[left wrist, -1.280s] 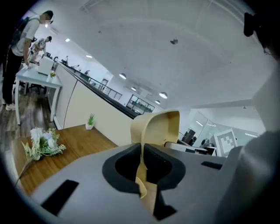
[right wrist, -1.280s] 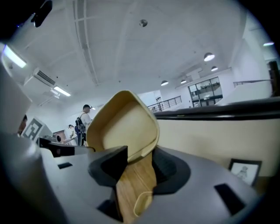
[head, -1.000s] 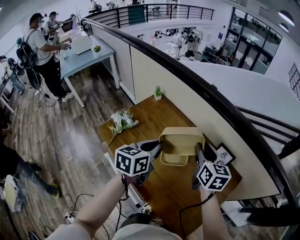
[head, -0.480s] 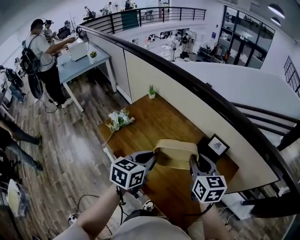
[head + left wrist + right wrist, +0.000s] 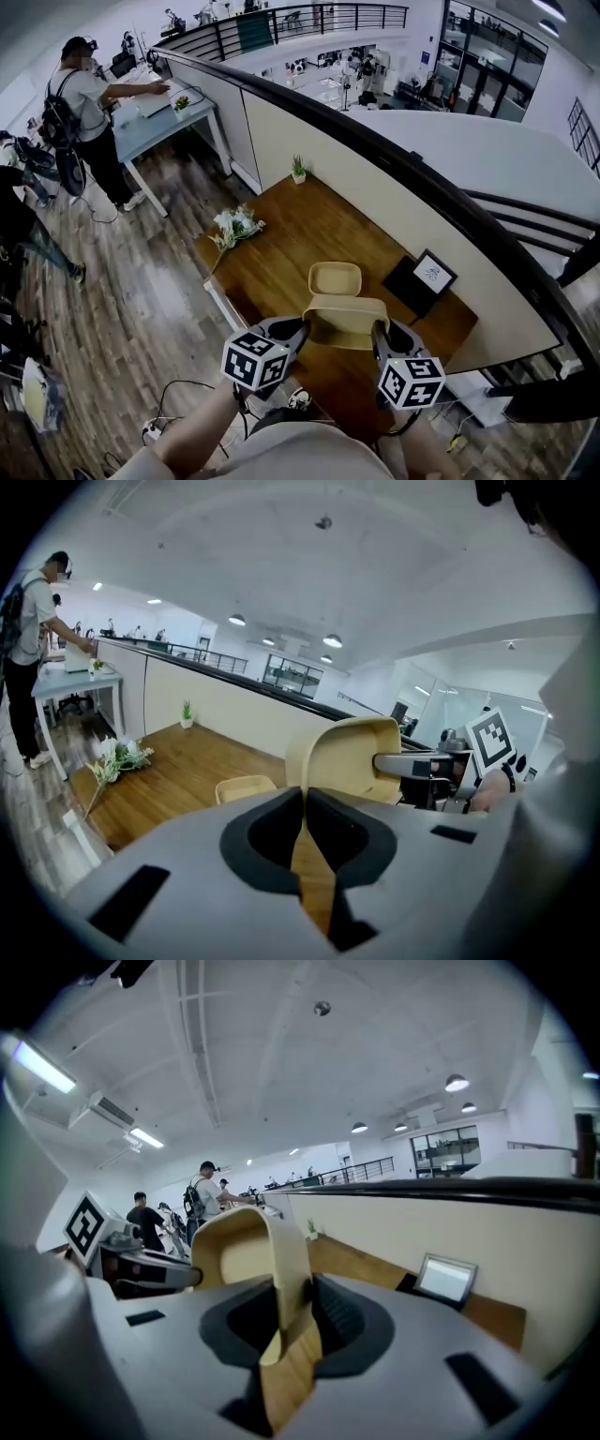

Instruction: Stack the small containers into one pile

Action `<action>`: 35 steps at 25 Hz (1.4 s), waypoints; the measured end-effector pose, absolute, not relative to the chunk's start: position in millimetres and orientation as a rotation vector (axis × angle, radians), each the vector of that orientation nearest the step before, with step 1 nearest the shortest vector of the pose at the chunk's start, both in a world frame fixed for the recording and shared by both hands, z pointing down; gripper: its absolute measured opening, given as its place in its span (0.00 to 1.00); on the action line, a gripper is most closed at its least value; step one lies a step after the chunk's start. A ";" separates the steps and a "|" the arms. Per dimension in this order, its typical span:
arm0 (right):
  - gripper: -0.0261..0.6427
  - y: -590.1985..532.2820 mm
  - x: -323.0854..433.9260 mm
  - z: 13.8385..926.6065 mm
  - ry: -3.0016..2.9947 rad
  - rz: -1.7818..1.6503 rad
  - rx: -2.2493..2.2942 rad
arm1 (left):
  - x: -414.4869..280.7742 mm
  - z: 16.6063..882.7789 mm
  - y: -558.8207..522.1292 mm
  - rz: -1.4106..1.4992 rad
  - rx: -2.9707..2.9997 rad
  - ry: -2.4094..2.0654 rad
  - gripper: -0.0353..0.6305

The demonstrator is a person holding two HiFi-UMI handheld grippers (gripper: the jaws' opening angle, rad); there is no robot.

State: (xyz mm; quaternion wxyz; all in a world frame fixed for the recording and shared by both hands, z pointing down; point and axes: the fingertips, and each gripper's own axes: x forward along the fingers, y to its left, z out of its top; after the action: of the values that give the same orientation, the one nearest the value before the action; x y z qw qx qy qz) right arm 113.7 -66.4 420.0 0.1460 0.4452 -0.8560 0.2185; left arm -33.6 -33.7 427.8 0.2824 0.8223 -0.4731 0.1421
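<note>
A tan container (image 5: 347, 317) hangs above the wooden table (image 5: 281, 248), held between both grippers. My left gripper (image 5: 304, 330) is shut on its left rim, which shows edge-on between the pads in the left gripper view (image 5: 302, 794). My right gripper (image 5: 378, 332) is shut on the right wall; its jaws have just been closing on that wall (image 5: 286, 1302). The held container (image 5: 352, 757) (image 5: 246, 1246) is tipped with its hollow facing me. A second tan container (image 5: 335, 278) (image 5: 246, 787) sits upright on the table just beyond it.
A bunch of white flowers (image 5: 234, 225) lies at the table's left end, and a small potted plant (image 5: 297, 171) stands at the far corner. A framed picture (image 5: 424, 276) leans at the right by the cream partition. People stand at a grey desk (image 5: 141, 117) far left.
Both grippers have carried the container toward me and slightly down. The second container on the table now shows in full beyond the held one.
</note>
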 end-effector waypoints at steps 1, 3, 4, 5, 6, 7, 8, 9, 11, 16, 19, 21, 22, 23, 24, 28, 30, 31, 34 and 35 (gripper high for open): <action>0.17 -66.2 115.6 422.5 -2.463 0.658 1.290 | -31.8 429.5 -32.4 0.379 2.198 -1.263 0.08; 0.17 -66.1 117.9 427.2 -2.457 0.697 1.291 | -29.7 432.7 -30.9 0.380 2.190 -1.259 0.08; 0.17 -65.7 118.4 428.6 -2.455 0.706 1.289 | -29.5 433.7 -30.6 0.378 2.185 -1.261 0.08; 0.17 -65.4 118.5 428.6 -2.459 0.710 1.287 | -29.8 433.9 -30.7 0.370 2.179 -1.269 0.08; 0.17 -65.3 118.4 427.2 -2.469 0.710 1.284 | -30.5 433.2 -31.5 0.354 2.170 -1.284 0.08; 0.18 -65.5 117.9 425.0 -2.482 0.702 1.279 | -31.4 432.0 -32.7 0.336 2.161 -1.302 0.08; 0.19 -66.0 117.0 422.9 -2.492 0.682 1.272 | -32.5 431.0 -34.0 0.323 2.154 -1.320 0.08; 0.19 -66.6 115.5 421.3 -2.499 0.655 1.261 | -34.1 430.5 -35.2 0.316 2.147 -1.334 0.08; 0.21 -68.2 111.4 420.1 -2.502 0.608 1.234 | -38.7 431.5 -37.6 0.308 2.125 -1.352 0.08; 0.22 -80.7 104.9 418.2 -2.494 0.576 1.208 | -45.4 435.1 -51.8 0.321 2.081 -1.369 0.08; 0.19 -98.7 101.7 422.6 -2.477 0.651 1.200 | -47.9 436.8 -67.4 0.359 2.088 -1.358 0.08; 0.15 -116.5 100.0 427.8 -2.465 0.754 1.184 | -51.0 438.3 -79.2 0.397 2.107 -1.345 0.08; 0.15 -126.1 97.9 431.2 -2.459 0.801 1.169 | -53.3 439.3 -85.9 0.405 2.109 -1.337 0.08; 0.15 -135.2 95.4 435.4 -2.449 0.840 1.155 | -56.0 439.7 -93.6 0.402 2.109 -1.335 0.08; 0.14 -143.9 92.7 440.3 -2.437 0.872 1.143 | -59.0 439.0 -102.2 0.393 2.109 -1.345 0.08; 0.12 -175.3 81.9 459.2 -2.392 0.988 1.133 | -71.5 436.7 -136.5 0.385 2.130 -1.423 0.08; 0.12 -189.0 77.4 469.6 -2.363 1.035 1.136 | -76.9 445.5 -150.2 0.407 2.116 -1.436 0.08; 0.12 -195.6 74.9 475.9 -2.346 1.049 1.131 | -79.5 452.2 -156.7 0.420 2.101 -1.440 0.08; 0.12 -216.6 67.2 498.2 -2.279 1.074 1.105 | -86.9 478.6 -176.4 0.429 2.027 -1.420 0.08; 0.12 -223.0 65.3 505.6 -2.257 1.085 1.097 | -88.6 488.7 -181.5 0.411 1.991 -1.395 0.08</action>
State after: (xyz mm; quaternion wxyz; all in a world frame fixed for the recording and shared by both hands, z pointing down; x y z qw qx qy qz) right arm 65.3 -223.0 505.6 0.2025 0.3929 -0.8083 0.3888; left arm -88.6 -181.5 488.7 0.3316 0.7619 -0.5336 0.1573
